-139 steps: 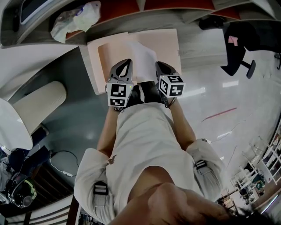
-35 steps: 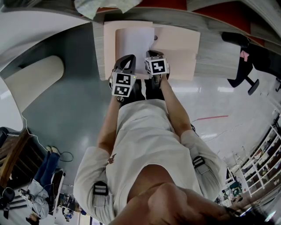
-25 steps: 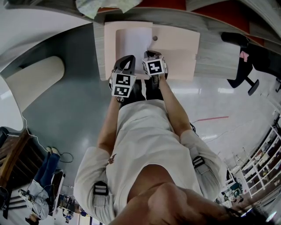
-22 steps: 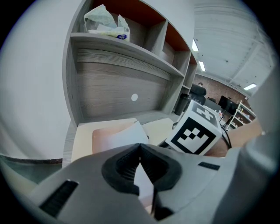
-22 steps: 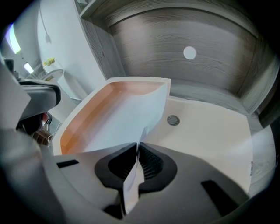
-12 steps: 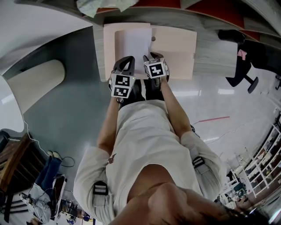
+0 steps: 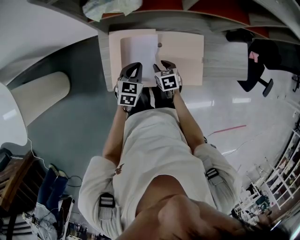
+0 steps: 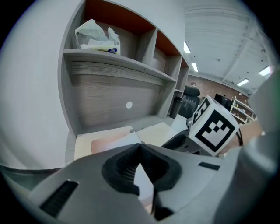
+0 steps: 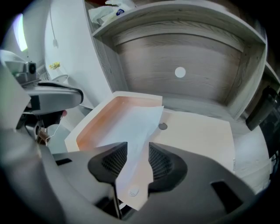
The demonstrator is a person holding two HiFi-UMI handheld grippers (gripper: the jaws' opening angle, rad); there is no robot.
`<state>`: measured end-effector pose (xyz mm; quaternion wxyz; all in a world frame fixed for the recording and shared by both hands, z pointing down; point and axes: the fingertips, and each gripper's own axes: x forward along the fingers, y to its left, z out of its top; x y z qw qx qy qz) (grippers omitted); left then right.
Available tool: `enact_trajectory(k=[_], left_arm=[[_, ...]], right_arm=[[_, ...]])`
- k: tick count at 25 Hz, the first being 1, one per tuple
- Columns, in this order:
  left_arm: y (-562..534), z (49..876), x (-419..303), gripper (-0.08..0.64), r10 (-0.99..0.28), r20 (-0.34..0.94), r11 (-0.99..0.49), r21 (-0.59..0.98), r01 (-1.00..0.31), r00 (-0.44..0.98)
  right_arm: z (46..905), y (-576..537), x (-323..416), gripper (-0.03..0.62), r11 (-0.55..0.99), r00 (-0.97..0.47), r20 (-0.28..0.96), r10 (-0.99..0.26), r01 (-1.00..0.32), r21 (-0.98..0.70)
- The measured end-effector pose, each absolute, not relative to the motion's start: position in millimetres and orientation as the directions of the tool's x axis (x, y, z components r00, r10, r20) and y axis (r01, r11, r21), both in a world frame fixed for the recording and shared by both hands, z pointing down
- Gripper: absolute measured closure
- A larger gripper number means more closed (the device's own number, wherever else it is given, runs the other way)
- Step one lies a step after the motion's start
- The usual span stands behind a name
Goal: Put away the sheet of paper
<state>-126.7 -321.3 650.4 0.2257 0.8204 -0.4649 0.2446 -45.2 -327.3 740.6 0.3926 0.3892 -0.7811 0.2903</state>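
Note:
A white sheet of paper (image 7: 139, 49) lies in the left half of an open pink folder (image 7: 183, 54) on the desk. My left gripper (image 7: 134, 68) sits at the sheet's near edge, its jaws shut on the paper (image 8: 126, 140), tips meeting in the left gripper view (image 8: 140, 146). Just to its right, my right gripper (image 7: 165, 66) has its jaws opening. The sheet (image 9: 131, 124) runs loosely between the right gripper's (image 9: 138, 151) pads, which do not press on it. A round snap (image 9: 162, 126) sits on the folder (image 9: 199, 140) beside the sheet.
The folder rests on a grey wooden desk (image 7: 225, 51) inside a shelf recess with a round hole (image 9: 180, 72) in its back panel. A crumpled plastic bag (image 7: 110, 5) lies on the shelf above. A black office chair (image 7: 255, 56) stands to the right.
The right gripper's jaws have come apart off the sheet and it has drawn back slightly toward me. The left gripper has kept its hold and place.

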Motion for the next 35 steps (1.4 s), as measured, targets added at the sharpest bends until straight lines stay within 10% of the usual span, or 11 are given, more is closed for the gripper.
enact_trajectory(k=[35], left_arm=[[-355.5, 377.6, -166.6, 0.545, -0.881, 0.139, -0.460, -0.025, -0.888, 0.453]], right_arm=[[378.6, -361.2, -63.5, 0.563, 0.635, -0.613, 0.212, -0.761, -0.771, 0.051]])
